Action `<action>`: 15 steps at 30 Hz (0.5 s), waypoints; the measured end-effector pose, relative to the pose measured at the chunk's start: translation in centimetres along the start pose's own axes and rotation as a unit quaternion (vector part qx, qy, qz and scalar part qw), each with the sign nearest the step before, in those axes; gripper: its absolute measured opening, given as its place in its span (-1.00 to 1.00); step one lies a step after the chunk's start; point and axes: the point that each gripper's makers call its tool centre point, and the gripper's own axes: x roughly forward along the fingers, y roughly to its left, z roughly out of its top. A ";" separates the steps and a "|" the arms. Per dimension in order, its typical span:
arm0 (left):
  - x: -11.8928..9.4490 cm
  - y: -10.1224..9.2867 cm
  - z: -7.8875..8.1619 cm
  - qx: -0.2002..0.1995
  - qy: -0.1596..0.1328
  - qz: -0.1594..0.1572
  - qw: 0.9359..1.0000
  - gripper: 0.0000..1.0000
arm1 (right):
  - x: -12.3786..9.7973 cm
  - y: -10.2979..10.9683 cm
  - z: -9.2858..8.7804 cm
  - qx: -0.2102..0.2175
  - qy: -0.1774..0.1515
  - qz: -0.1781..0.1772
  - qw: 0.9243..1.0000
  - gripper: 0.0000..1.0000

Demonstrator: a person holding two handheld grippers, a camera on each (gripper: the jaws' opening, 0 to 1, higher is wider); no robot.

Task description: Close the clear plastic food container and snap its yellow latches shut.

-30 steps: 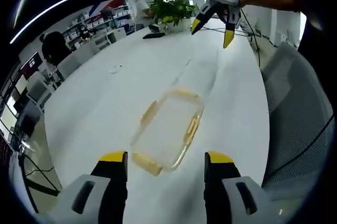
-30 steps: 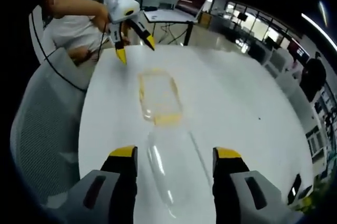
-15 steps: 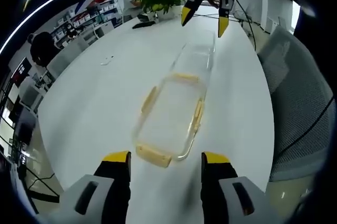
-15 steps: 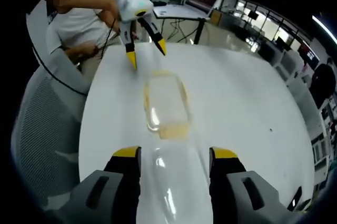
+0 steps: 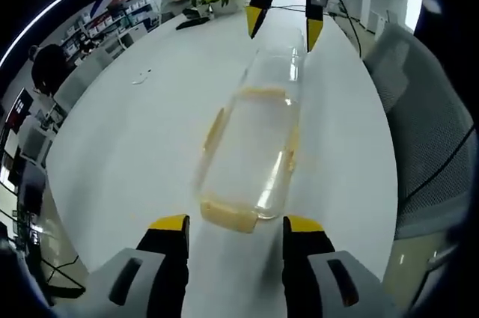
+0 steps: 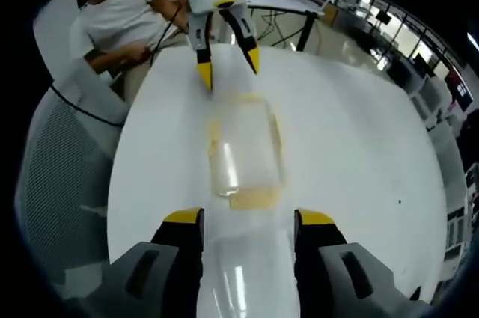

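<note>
- Currently the left claw (image 5: pixel 233 222) hovers low over the white bench (image 5: pixel 135 138), jaws spread apart and empty, just short of the container (image 5: pixel 247 157).
- Opposite, the right claw (image 6: pixel 247 217) hangs with jaws parted, holding nothing, over the clear lid (image 6: pixel 243 273).
- Container: clear, glossy plastic, rounded rectangle, with yellow latches (image 5: pixel 228 215) along its rim; lid lies flat past its far end.
- Smooth bare bench lies on both sides; a mesh chair (image 5: pixel 434 131) stands by the edge.
</note>
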 end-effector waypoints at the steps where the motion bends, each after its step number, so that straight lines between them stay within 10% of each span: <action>1: 0.2 0.2 -0.1 0.002 0.001 -0.002 1.000 -0.13 | 0.2 0.0 0.0 -0.001 0.002 0.002 1.000 -0.12; 15: 2.2 0.8 -0.9 0.027 0.017 -0.030 0.999 -0.21 | 3.5 -0.1 -0.2 -0.020 0.046 0.020 0.999 -0.21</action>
